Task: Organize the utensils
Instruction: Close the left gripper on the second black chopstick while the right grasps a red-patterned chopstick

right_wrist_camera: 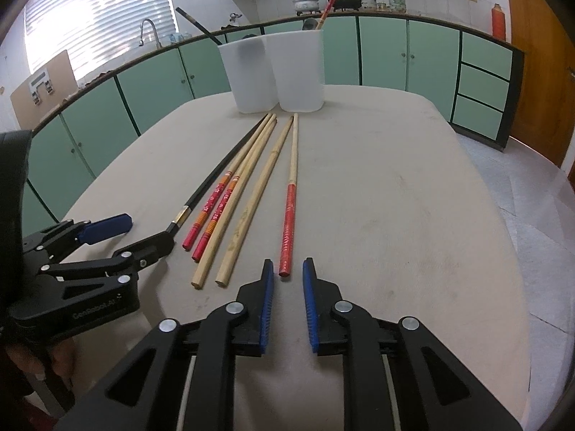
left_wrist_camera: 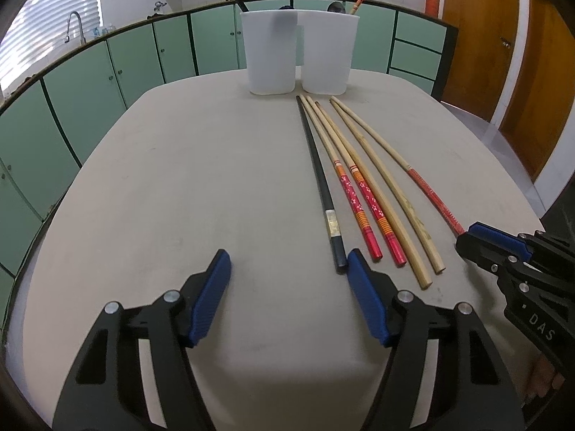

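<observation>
right tongs (right_wrist_camera: 287, 267) narrow, gripping nothing, red-handled chopstick (right_wrist_camera: 288, 222) butt end just ahead between their tips, long axis running away toward white cups (right_wrist_camera: 273, 72) | left tongs (left_wrist_camera: 287, 265) wide, empty, one pad beside black chopstick (left_wrist_camera: 321, 186) | six chopsticks on tabletop (right_wrist_camera: 395, 197) | right hand nearer the red one

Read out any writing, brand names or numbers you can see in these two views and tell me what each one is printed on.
"DAS": white letters on the black body of the right gripper, cut off at the picture's edge in the left wrist view.
Pale embossed brand word on the black body of the left gripper, right wrist view: too blurred to read.
Marks on the plain wooden chopstick: a faint pattern, not readable text.
Nothing else readable.
</observation>
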